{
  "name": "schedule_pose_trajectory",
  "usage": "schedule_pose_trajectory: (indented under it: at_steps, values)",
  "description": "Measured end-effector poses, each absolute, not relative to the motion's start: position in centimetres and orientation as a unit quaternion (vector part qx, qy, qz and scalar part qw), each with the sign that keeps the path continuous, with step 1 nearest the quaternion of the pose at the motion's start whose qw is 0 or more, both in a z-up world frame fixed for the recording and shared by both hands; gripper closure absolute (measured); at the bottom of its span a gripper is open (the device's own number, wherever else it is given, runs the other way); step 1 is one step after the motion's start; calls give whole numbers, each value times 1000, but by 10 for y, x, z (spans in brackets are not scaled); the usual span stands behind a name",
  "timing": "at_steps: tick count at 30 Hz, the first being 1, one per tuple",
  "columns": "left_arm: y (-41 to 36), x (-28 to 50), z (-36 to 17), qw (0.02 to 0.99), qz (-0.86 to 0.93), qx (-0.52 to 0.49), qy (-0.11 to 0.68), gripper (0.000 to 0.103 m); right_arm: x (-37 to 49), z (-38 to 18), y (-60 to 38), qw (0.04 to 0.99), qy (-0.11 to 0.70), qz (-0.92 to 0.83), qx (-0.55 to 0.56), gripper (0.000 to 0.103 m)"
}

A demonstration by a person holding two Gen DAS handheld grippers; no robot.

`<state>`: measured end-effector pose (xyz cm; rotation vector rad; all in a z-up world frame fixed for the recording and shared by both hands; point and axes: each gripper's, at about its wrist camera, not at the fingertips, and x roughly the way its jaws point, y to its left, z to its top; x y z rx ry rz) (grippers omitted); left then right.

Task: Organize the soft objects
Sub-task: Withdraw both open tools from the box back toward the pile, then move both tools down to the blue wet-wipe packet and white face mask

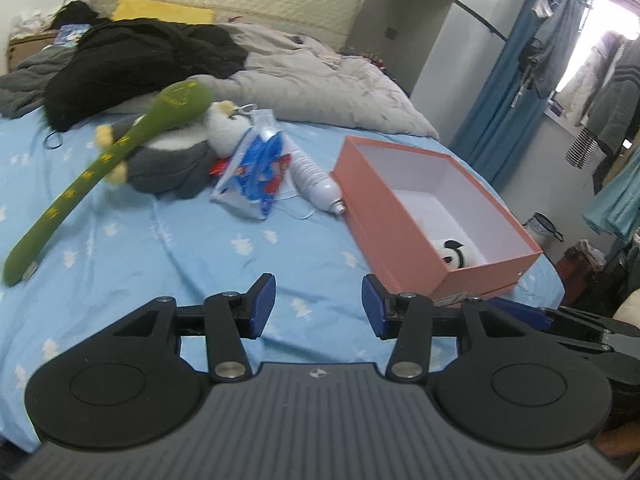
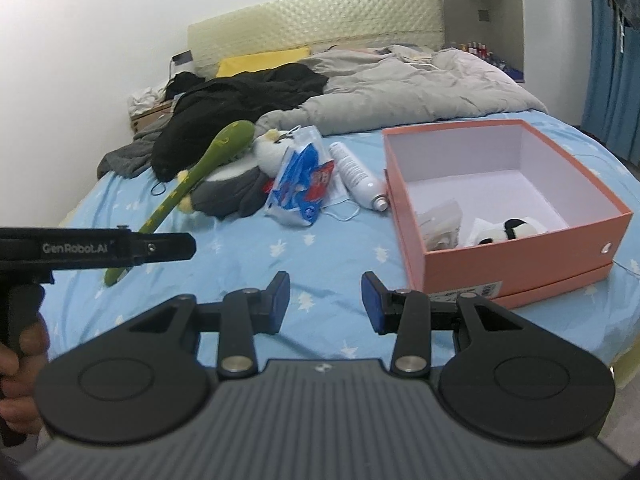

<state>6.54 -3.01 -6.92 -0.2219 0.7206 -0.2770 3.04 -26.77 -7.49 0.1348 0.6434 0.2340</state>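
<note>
Bed with light blue sheet printed with small white tree shapes; all items lie on it.

Left gripper: blue-padded jaws spread apart, nothing between them, held above the sheet near the bed's near edge. Right gripper: jaws likewise spread and empty, above the sheet near the same edge. In the right wrist view the left tool's black body shows at the left side, gripped by a hand.

Open salmon-pink cardboard box with white interior sits toward the right edge of the bed, on what looks like its own lid. Inside, at its near end, a small black-and-white panda plush; the right wrist view also shows a small clear plastic bag beside the panda, against the box's near-left wall.

Toward the middle of the bed, a cluster: long green plush snake with yellow markings, its head raised on a grey-and-white plush penguin with yellow tufts, its tail running toward the left edge. Just right of the penguin, a blue, white and red plastic packet, with a face mask's white loops showing under it. A white spray can lies on its side between the packet and the box, nozzle near the box's left wall.

Toward the head of the bed: black garment, rumpled grey duvet, yellow pillow.
</note>
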Motion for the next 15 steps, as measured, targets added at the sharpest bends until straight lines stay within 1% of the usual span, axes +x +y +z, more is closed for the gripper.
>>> schedule_pose_trajectory:
  at_steps: [4, 8, 15]
  values:
    - [-13, 51, -71, 926, -123, -97, 344, 49, 22, -81, -255, 940, 313, 121, 57, 60]
    - [8, 39, -71, 928, -107, -106, 340, 49, 18, -88, -246, 935, 320, 135, 73, 60]
    - [36, 48, -83, 926, -78, -129, 346, 49, 31, -99, -231, 929, 333, 146, 74, 60]
